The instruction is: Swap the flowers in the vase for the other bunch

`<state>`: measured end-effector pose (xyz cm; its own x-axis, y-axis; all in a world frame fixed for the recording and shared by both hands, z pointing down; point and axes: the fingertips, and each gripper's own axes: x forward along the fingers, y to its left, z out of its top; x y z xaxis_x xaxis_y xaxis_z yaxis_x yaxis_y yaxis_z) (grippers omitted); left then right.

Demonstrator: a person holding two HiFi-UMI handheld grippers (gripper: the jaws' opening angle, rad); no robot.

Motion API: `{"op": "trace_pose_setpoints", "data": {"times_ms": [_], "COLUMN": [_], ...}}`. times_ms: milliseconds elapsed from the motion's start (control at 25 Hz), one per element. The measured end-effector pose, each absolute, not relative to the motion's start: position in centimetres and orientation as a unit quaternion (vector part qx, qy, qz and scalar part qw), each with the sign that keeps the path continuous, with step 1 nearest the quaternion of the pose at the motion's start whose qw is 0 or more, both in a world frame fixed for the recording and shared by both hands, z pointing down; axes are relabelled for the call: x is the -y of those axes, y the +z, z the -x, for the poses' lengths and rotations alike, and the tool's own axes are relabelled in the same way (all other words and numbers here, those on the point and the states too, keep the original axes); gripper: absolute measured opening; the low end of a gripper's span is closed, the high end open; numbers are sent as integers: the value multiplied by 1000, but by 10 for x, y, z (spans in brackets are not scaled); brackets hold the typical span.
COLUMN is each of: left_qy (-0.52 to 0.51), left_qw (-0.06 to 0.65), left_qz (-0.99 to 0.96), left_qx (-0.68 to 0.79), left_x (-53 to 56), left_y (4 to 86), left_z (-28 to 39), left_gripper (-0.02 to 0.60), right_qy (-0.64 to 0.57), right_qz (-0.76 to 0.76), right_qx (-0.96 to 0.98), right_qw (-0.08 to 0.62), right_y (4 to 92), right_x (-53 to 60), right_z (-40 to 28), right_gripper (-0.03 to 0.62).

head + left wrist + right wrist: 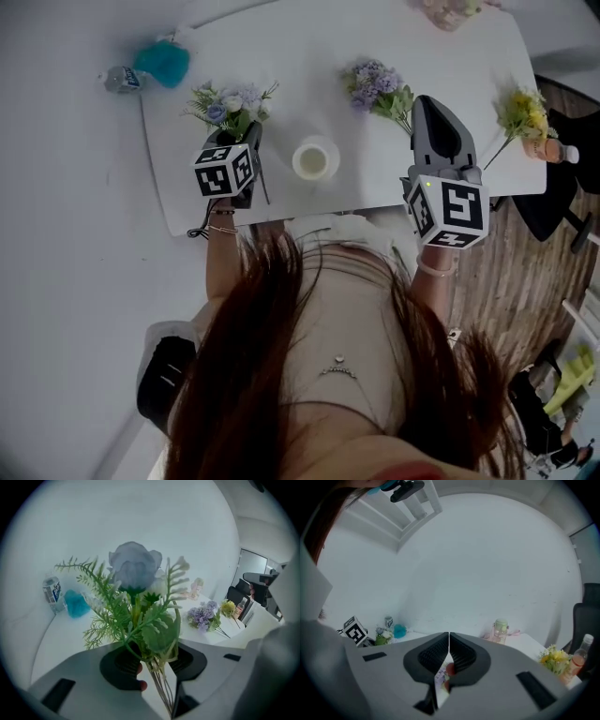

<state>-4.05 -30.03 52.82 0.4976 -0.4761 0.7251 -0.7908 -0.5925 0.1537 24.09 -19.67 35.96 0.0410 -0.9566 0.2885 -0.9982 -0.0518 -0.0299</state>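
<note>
**Old bunch out of the vase, replacement not yet taken up**

Nearest, the blue-and-white bunch (230,105) is clamped by its stems in the left hand-held gripper (242,134), over the left part of the tabletop (309,56), and has not yet been laid down. The right hand-held gripper (429,105) is seen closed, with nothing between its jaws. Between the two, the white vase (316,141) stands apparently empty. Farther back, the purple bunch (377,86) lies untouched; fetching it and setting it in the vase is judged to be what is left.

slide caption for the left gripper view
Left gripper holding the blue rose bunch by its stems over the white table
</note>
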Motion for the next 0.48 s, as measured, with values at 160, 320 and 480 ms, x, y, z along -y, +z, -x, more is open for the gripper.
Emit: {"op": "trace_pose_setpoints", "data": {"times_ms": [160,320,480], "left_qy": [344,357,355], "left_qw": [258,272,287], "left_qz": [-821,-813,-808], "left_qx": [375,370,373], "left_x": [302,302,304], "left_y": [549,569,578], "left_z": [39,41,44], "left_gripper": [159,173,200], "right_qy": [120,124,122], "right_qz": [-714,-713,-710], "right_qx": [684,683,686], "right_qw": [93,95,99], "right_y": [364,368,368], "right_x": [201,206,209], "right_z": [-240,-238,-234], "right_gripper": [28,28,28]}}
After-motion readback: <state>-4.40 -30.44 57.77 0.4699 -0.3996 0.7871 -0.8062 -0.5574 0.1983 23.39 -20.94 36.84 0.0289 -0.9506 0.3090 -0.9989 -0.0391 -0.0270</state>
